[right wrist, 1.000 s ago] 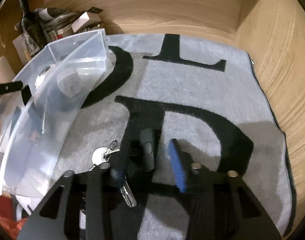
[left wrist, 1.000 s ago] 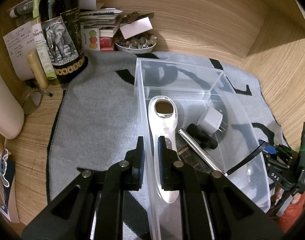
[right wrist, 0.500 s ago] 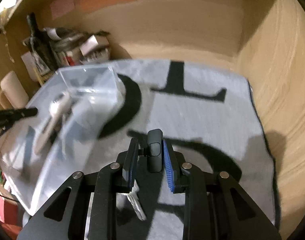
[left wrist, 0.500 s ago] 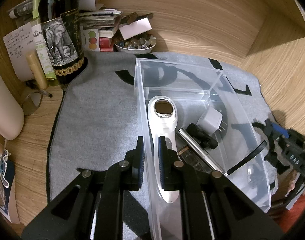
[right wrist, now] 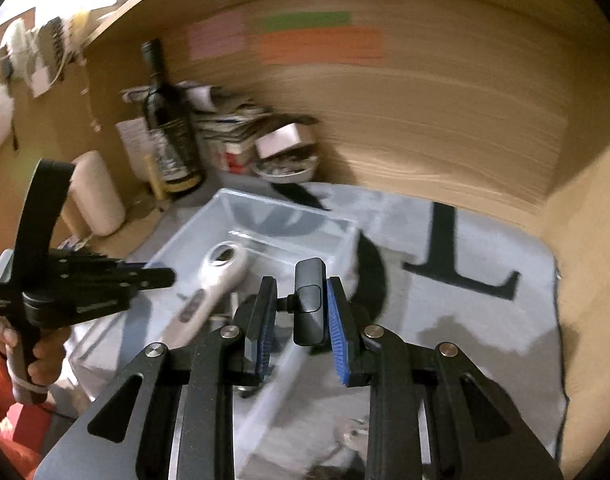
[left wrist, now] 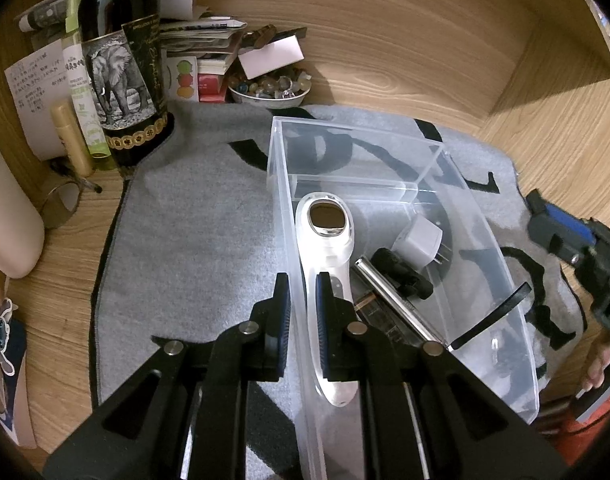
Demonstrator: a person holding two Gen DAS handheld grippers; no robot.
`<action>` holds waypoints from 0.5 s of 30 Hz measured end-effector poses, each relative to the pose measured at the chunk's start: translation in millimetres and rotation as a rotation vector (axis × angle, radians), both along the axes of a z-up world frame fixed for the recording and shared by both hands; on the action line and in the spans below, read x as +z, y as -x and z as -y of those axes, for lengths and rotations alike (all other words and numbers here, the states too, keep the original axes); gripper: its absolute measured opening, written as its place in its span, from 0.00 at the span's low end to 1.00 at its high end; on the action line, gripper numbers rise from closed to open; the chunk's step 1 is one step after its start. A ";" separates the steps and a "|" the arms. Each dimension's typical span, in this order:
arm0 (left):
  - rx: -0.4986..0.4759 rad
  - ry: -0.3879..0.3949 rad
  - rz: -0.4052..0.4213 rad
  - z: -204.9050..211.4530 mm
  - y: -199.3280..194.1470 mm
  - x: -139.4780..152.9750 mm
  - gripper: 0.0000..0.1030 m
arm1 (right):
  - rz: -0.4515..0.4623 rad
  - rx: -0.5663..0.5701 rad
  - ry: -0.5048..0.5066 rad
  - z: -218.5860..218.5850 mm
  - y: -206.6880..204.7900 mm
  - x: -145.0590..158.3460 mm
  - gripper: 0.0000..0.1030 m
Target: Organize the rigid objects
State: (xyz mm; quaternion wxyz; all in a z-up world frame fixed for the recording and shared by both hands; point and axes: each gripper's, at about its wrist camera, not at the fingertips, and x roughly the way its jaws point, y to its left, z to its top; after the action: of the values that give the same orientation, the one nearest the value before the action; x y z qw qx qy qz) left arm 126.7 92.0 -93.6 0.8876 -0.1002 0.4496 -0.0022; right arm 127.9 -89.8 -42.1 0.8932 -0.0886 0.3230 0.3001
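While the grey mat (left wrist: pixel 193 240) lies bare on the left, the left gripper (left wrist: pixel 303 300) pinches the clear box (left wrist: pixel 501 264) wall, jaws nearly shut. Inside lie a white device (left wrist: pixel 325 248) and white plug (left wrist: pixel 419 236). Right gripper (right wrist: pixel 299 312), above the box's right edge, jaws squeezing a dark key fob (right wrist: pixel 310 300).

The left gripper (left wrist: pixel 303 306) is low and level, its fingers (left wrist: pixel 281 300) pinched nearly together on a thin clear wall. The right gripper (right wrist: pixel 299 312) is raised and angled down, its blue-padded fingers (right wrist: pixel 337 320) clamped on a small dark object. A bare hand (right wrist: pixel 37 356) grips the left handle.
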 end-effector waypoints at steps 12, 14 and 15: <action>-0.007 0.019 0.005 -3.0 -0.1 0.1 0.10 | -0.074 0.104 0.144 -46.7 -1.4 -32.9 0.22; -0.004 0.023 0.010 -2.9 0.5 -0.2 0.10 | -0.097 0.107 0.147 -47.8 -3.6 -36.8 0.22; -0.005 0.022 0.011 -2.8 0.6 -0.3 0.10 | -0.103 0.109 0.150 -48.7 -3.9 -38.6 0.22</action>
State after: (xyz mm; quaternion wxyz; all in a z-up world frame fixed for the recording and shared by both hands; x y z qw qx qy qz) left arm 126.0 94.8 -93.9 0.8889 -0.1091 0.4448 -0.0099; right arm 131.8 -41.1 -80.6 0.8484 -0.1572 0.3850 0.3275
